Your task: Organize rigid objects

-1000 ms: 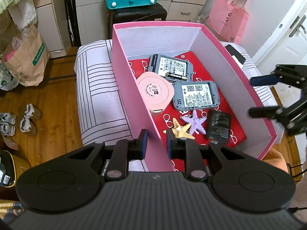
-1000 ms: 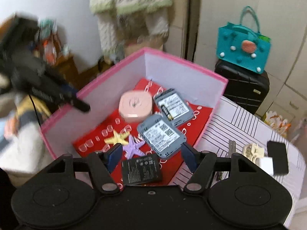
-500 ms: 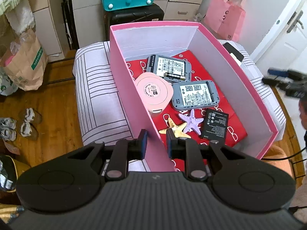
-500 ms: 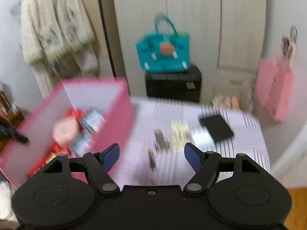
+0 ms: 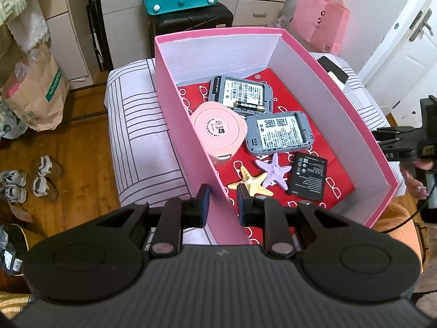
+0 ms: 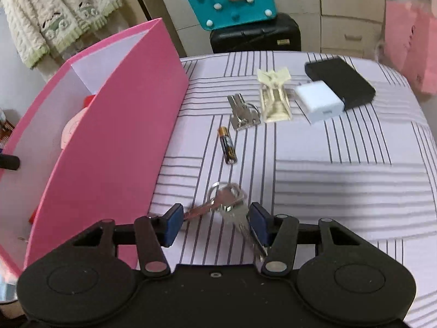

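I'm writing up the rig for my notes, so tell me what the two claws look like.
Both look alike. The left claw and the right claw have a black plastic body with two round raised discs, black linkage arms pinned with silver rivets, and dark blue pads on the fingertips. No markings are readable on the bodies.

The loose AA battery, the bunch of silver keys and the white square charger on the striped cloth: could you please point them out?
AA battery [image 6: 227, 145], right wrist view, middle of its barrel.
Bunch of silver keys [image 6: 228, 201], right wrist view, key heads at the ring.
White square charger [image 6: 319, 101], right wrist view, top face.
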{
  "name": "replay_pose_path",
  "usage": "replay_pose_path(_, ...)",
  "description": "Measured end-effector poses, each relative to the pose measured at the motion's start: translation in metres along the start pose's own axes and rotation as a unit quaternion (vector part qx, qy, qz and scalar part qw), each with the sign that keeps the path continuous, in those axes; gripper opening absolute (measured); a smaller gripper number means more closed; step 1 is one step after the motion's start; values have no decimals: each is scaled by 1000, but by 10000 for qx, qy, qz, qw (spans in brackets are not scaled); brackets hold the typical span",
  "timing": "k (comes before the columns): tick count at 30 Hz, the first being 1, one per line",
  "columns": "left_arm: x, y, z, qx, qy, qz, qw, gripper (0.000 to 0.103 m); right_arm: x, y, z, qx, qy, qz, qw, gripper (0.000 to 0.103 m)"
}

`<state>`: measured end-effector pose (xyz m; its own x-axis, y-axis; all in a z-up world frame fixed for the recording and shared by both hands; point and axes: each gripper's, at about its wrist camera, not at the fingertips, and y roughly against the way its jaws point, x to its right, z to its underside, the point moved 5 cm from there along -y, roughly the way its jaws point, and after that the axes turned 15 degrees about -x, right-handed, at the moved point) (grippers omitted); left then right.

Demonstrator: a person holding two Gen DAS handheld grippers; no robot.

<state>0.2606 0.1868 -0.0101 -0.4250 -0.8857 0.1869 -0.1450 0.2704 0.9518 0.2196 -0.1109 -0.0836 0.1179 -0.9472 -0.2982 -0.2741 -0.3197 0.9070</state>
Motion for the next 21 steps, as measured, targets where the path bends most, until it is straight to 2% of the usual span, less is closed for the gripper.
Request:
replay_pose_path(2, 0, 0, 0, 8, 18, -1, 10000, 19, -4, -2, -2, 182, 46, 155, 9997, 45)
replay_pose_path(4, 0, 0, 1, 17, 37, -2, 10000, 19, -4, -3, -2, 291, 159, 397, 9987, 27)
replay_pose_path(5, 0, 0, 1, 8, 48, -7, 10000, 19, -3, -2, -3, 324, 127, 373, 9987, 25)
replay_pose_path(7, 0, 0, 0, -19, 62, 1, 10000, 19, 2, 0, -4, 386, 68, 266, 9989, 16)
replay_pose_path(11, 1, -1, -3, -109, 30, -46, 9999, 19, 16, 2, -6, 310, -114, -21, 9995, 13)
replay_pose_path(16, 2, -2, -3, -144, 6, -84, 9999, 20, 19, 12, -7, 366, -191, -284, 9987, 3)
replay_pose_path(21, 2, -4, -3, -158, -28, -65, 9999, 20, 7, 35, -7, 491, -1, -339, 9982, 3)
